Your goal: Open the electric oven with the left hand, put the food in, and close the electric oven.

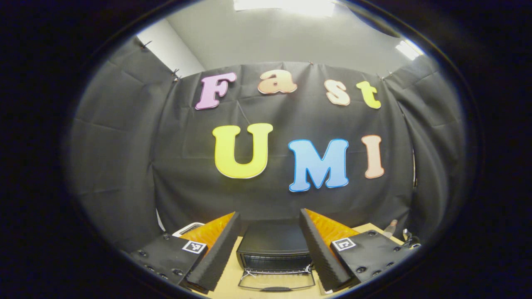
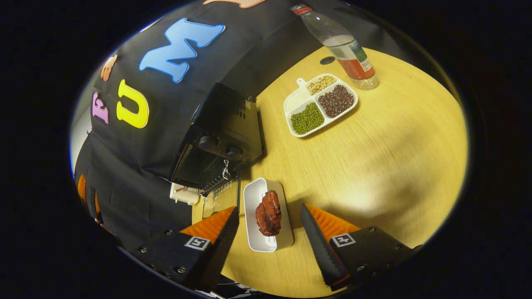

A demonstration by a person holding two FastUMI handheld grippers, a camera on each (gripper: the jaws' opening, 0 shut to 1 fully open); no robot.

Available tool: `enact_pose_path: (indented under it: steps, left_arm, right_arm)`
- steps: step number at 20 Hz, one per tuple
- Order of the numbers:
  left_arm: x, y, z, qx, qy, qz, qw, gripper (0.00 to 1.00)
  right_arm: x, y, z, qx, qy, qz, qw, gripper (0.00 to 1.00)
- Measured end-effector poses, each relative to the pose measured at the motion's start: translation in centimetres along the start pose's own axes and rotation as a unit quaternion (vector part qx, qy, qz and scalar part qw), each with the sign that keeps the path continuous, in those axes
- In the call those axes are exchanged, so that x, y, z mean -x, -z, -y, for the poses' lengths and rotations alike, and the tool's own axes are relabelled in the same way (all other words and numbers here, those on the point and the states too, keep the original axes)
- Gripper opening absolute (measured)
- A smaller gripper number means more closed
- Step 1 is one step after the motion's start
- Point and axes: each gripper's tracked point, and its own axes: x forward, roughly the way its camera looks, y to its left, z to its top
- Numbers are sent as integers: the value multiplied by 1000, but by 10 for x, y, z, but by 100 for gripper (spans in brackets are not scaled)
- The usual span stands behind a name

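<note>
Left gripper (image 1: 269,249): jaws spread wide, level, at the frame's bottom centre. Right gripper (image 2: 269,236): jaws spread wide, angled downward, at bottom centre.

The black electric oven (image 1: 274,247) hides its interior behind its dropped glass door (image 1: 276,281), whose front edge is cut off.

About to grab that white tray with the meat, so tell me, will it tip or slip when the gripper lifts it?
The white tray looks rigid and shallow, so it should lift flat. Its smooth rim may be slippery. The meat sits loose and tall, so tilting could slide it off.
</note>
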Motion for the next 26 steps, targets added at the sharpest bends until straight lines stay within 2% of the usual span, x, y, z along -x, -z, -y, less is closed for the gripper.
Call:
enact_pose_path:
  steps: [1,3,4,5,6,7,8,9,10,11,12,15,22,25,26]
  left_arm:
    - [1,4,-3,-1,-5,-5,1000,99]
    - [4,10,-7,0,-13,-14,1000,99]
    - [9,11,-9,-2,-18,-16,1000,99]
    - [13,11,-13,-3,-23,-18,1000,99]
    - [14,14,-17,-4,-28,-20,999,99]
    - [18,16,-19,-5,-32,-23,999,99]
    - [21,20,-22,-4,-37,-26,999,99]
    - [23,20,-25,-3,-42,-27,999,99]
    - [25,20,-28,-1,-44,-28,999,99]
    - [26,20,-30,0,-45,-29,999,99]
    - [29,19,-32,0,-48,-28,998,99]
    - [34,11,-34,0,-46,-21,999,99]
    - [24,-3,-21,7,4,2,1000,99]
    - [25,-6,-23,10,21,10,1000,99]
    - [25,-4,-25,11,26,7,1000,94]
  right_arm:
    - [1,2,4,-1,2,-6,1000,86]
    - [-6,8,5,-8,-4,-16,1000,86]
    - [-8,10,4,-13,-10,-19,1000,69]
    - [-9,11,3,-16,-19,-23,999,69]
    - [-14,11,3,-23,-19,-20,999,58]
    - [-4,4,6,-29,-13,-11,999,40]
    - [-14,8,0,-39,-29,-14,999,22]
    - [-9,10,-6,-53,-39,-18,998,22]
    - [-10,11,-7,-50,-45,-20,998,13]
    - [-8,7,-7,-49,-42,-15,998,13]
    - [-11,9,-9,-50,-38,-15,998,6]
    - [-1,3,-22,-57,-44,-7,997,5]
    - [43,-19,-95,-48,-125,42,990,6]
    - [51,-21,-128,-31,-149,53,987,5]
    - [51,-20,-139,-27,-155,56,986,6]
